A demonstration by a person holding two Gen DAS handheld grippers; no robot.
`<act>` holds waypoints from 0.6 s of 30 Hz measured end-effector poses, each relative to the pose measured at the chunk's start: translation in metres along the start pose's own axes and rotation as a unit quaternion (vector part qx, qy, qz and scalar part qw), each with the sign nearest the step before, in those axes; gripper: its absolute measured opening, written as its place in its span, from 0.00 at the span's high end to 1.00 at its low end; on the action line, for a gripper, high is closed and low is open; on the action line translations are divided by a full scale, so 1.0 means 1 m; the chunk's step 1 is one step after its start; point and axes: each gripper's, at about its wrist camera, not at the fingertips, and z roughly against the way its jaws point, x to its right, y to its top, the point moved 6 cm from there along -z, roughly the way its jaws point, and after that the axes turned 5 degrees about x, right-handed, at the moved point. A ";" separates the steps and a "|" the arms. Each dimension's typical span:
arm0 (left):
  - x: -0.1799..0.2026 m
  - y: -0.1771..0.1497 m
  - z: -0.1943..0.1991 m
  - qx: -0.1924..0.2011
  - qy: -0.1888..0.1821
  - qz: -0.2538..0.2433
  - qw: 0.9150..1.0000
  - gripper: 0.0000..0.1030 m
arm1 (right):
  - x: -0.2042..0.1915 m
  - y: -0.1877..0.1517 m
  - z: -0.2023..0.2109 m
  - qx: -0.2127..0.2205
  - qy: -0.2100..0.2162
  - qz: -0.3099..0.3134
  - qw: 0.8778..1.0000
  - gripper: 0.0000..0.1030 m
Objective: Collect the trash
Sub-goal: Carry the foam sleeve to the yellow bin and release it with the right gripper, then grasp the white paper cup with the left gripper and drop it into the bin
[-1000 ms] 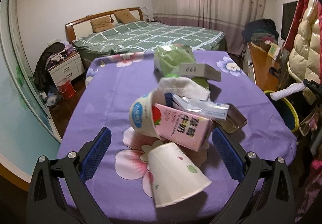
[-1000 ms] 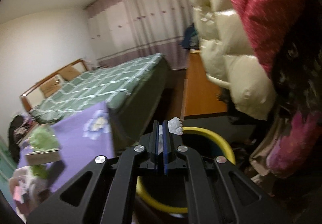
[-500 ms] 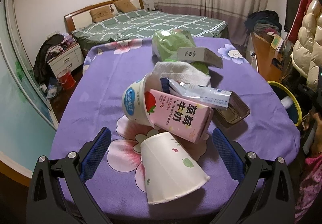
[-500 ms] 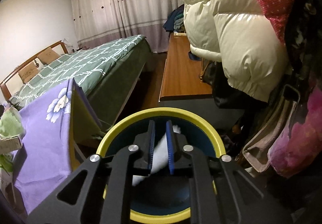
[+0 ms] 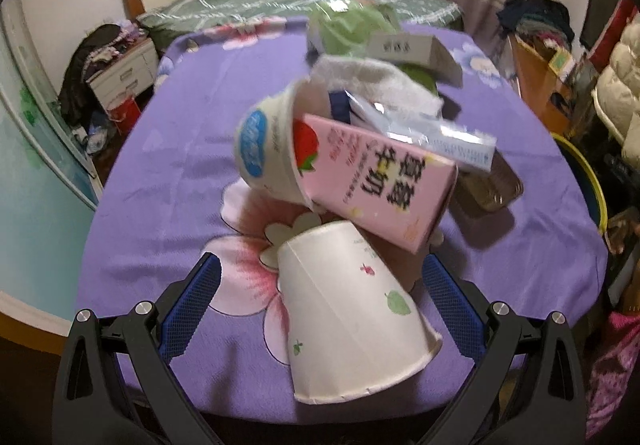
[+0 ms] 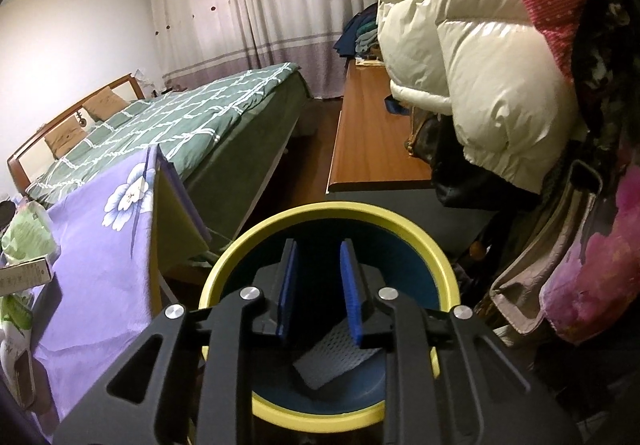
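While jaws gape, milk carton (image 5: 376, 189) overlaps paper cup (image 5: 348, 317).

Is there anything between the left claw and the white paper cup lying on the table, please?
Nothing visible does. The paper cup lies on its side straight ahead of the open left claw, partly between its fingers. The pink milk carton sits behind the cup, leaning on its far end, not in front.

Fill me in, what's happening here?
Trash collection. The right gripper is open over the yellow-rimmed bin, with a white mesh scrap lying inside. The left gripper is open around a tipped paper cup at the front of the pile on the purple table.
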 end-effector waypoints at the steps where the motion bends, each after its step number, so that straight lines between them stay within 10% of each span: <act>1: 0.002 -0.001 -0.002 -0.006 -0.003 -0.007 1.000 0.04 | -0.002 0.000 -0.001 -0.002 0.002 0.001 1.000 0.78; 18: -0.001 -0.009 -0.018 -0.050 -0.055 -0.044 0.996 0.39 | -0.008 -0.005 -0.001 -0.020 0.022 0.003 1.000 0.77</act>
